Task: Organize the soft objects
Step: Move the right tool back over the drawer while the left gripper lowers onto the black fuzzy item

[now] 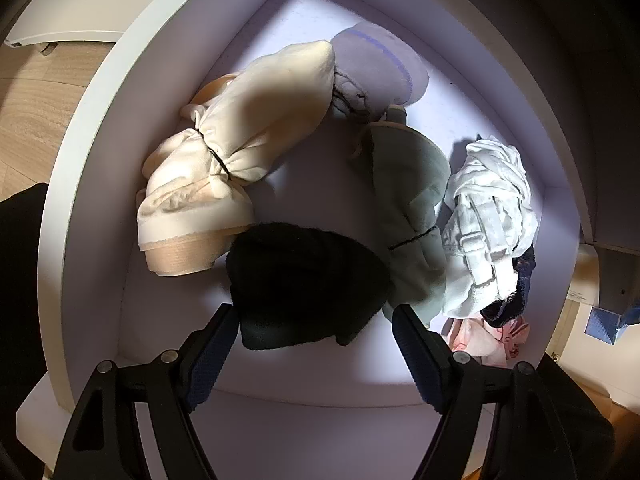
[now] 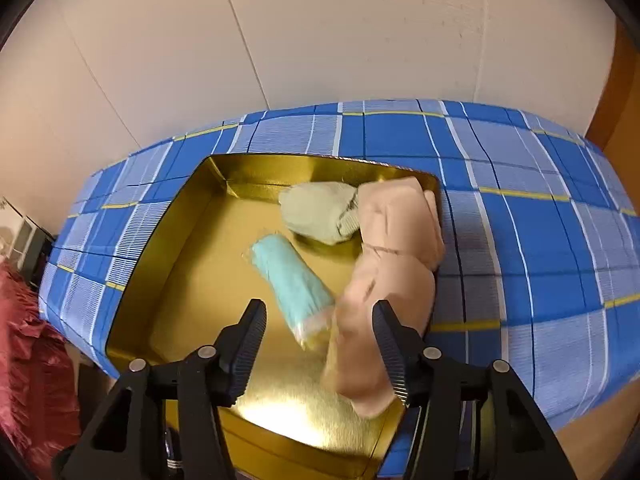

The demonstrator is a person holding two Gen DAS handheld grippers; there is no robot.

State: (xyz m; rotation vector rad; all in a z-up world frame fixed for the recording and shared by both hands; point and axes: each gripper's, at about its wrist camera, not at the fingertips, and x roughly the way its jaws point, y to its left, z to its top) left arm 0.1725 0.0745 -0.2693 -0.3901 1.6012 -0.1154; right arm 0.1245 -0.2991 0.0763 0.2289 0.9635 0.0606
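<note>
In the left wrist view my left gripper (image 1: 316, 332) hangs open over a white drawer (image 1: 92, 168). A black knit item (image 1: 304, 284) lies between its fingertips; the pads do not visibly press it. Beyond lie a cream bundle (image 1: 240, 140) tied with a black band, a sage green bundle (image 1: 412, 200), a lilac piece (image 1: 380, 64) and a white bra bundle (image 1: 488, 232). In the right wrist view my right gripper (image 2: 320, 336) is open above a gold tray (image 2: 188, 256). A blurred pale pink garment (image 2: 388, 264) lies against the right finger's inner side, ungripped. A turquoise packet (image 2: 292, 284) and a pale green sock bundle (image 2: 320, 212) rest in the tray.
The tray sits on a blue plaid bedcover (image 2: 520, 208) against a cream wall. A red cloth (image 2: 28, 344) hangs at the lower left. In the drawer's right corner lie dark lace (image 1: 512, 300) and pink fabric (image 1: 488, 340). Wooden floor (image 1: 36, 96) shows left of the drawer.
</note>
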